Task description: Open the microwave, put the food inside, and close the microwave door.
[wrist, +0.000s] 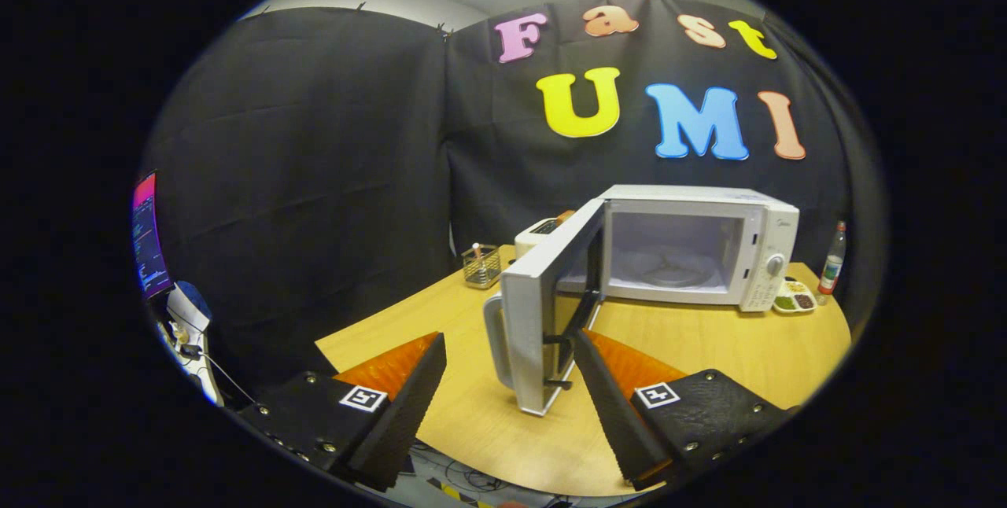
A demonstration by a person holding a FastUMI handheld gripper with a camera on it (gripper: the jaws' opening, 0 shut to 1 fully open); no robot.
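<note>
Microwave (692, 248) sits toward the back of my wooden table (708, 351), door (543, 319) swung wide open toward me, so its edge and handle (494, 339) stick out just ahead of my tongs (507, 366). Tongs are spread wide with nothing between the fingers, not gripping anything. That open door is pretty much the main thing in the way: it stands upright between my two fingers, closer to the right one, not touching as far as I can tell. Inside the oven I can see the glass turntable (669, 272), nothing else sitting on it.

Other stuff around: a small wire basket (481, 266) with something standing in it, left of the door, and a toaster (539, 234) behind it, partly hidden. Right of the microwave there's a little divided tray (794, 297) with green and dark bits in its compartments, and a bottle (832, 260) with a red cap just beyond that. A lit monitor (148, 234) is way off to the left, off the table.
</note>
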